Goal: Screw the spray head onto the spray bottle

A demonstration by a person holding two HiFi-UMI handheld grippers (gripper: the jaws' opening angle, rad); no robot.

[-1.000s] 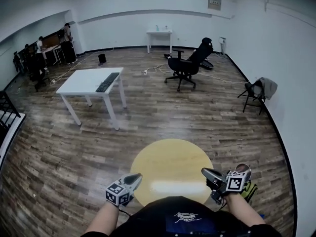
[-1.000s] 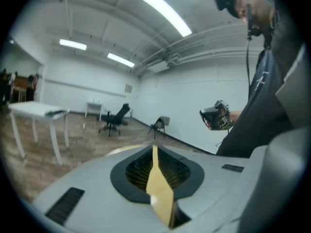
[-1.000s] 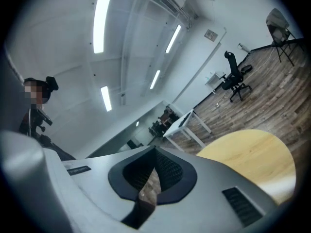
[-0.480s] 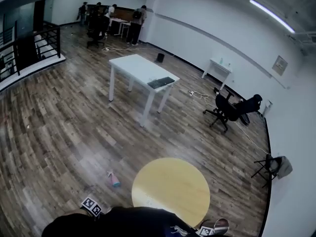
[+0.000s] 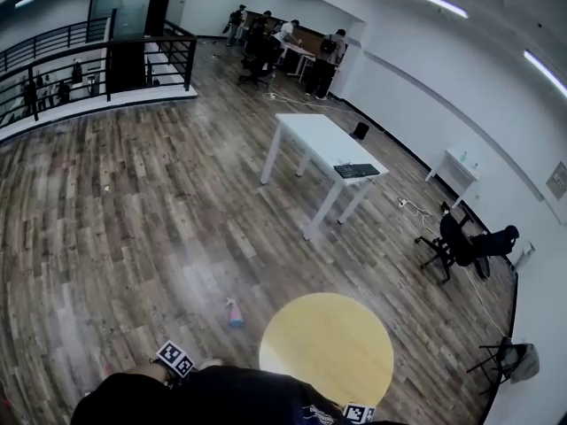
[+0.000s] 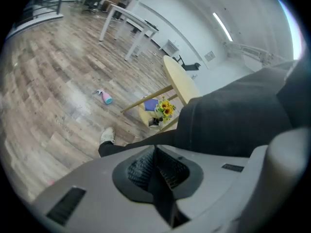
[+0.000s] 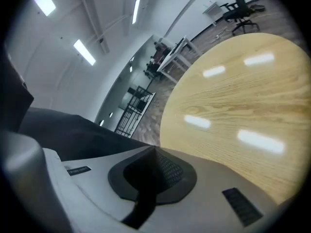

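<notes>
A small pink and blue spray bottle (image 5: 234,312) lies on its side on the wooden floor, left of the round yellow table (image 5: 326,348). The left gripper view shows the bottle (image 6: 104,97) far off; I cannot tell whether its head is on. My left gripper (image 6: 154,168) is shut and empty beside my dark trouser leg, its jaws having just closed the last bit. My right gripper (image 7: 154,171) is shut with nothing in it, low beside the tabletop (image 7: 233,110). In the head view only their marker cubes show, the left one (image 5: 174,359) and the right one (image 5: 358,412).
Under the yellow table a shelf holds sunflowers (image 6: 165,109) and a blue item (image 6: 150,104). My shoe (image 6: 107,135) rests on the floor. A white desk (image 5: 321,145) with a keyboard, an office chair (image 5: 456,244), a railing (image 5: 97,65) and people at the back stand farther off.
The head view has swung left, bringing the bottle on the floor into sight. Both grippers have dropped from in front of the table to the bottom edge of the view.
</notes>
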